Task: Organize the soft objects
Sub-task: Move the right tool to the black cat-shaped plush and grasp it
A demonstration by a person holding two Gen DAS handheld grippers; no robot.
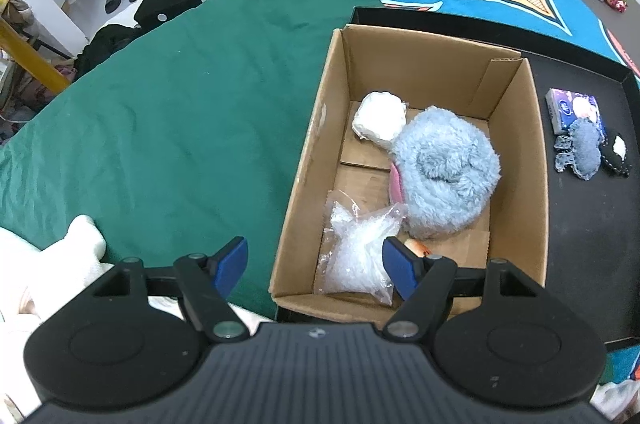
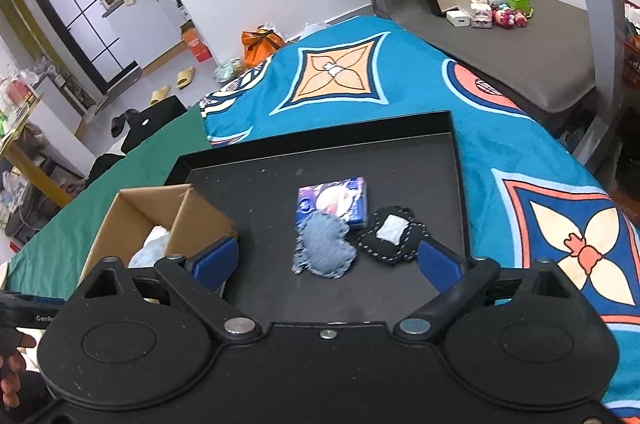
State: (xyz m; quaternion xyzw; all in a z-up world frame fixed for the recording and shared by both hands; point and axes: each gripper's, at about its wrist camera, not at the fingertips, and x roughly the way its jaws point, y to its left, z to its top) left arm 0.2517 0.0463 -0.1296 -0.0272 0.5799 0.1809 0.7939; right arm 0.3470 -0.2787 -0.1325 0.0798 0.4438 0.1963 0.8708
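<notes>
A cardboard box (image 1: pixel 312 151) stands on a black tray (image 2: pixel 400 151). It holds a fluffy blue plush (image 1: pixel 448 171), a white soft bundle (image 1: pixel 380 119) and a clear plastic bag (image 1: pixel 356 256). My left gripper (image 1: pixel 316 268) is open and empty above the box's near left wall. On the tray beside the box lie a denim pad (image 2: pixel 324 248), a black stitched pad with a white patch (image 2: pixel 392 236) and a blue tissue pack (image 2: pixel 336 203). My right gripper (image 2: pixel 328 264) is open and empty, just above and near the denim pad.
The tray rests on a table covered by a green cloth (image 1: pixel 180 103) and a blue patterned blanket (image 2: pixel 460 91). A white cloth (image 1: pixel 76 248) lies at the near left edge. A grey bench (image 2: pixel 520 43) with cups and toys stands behind.
</notes>
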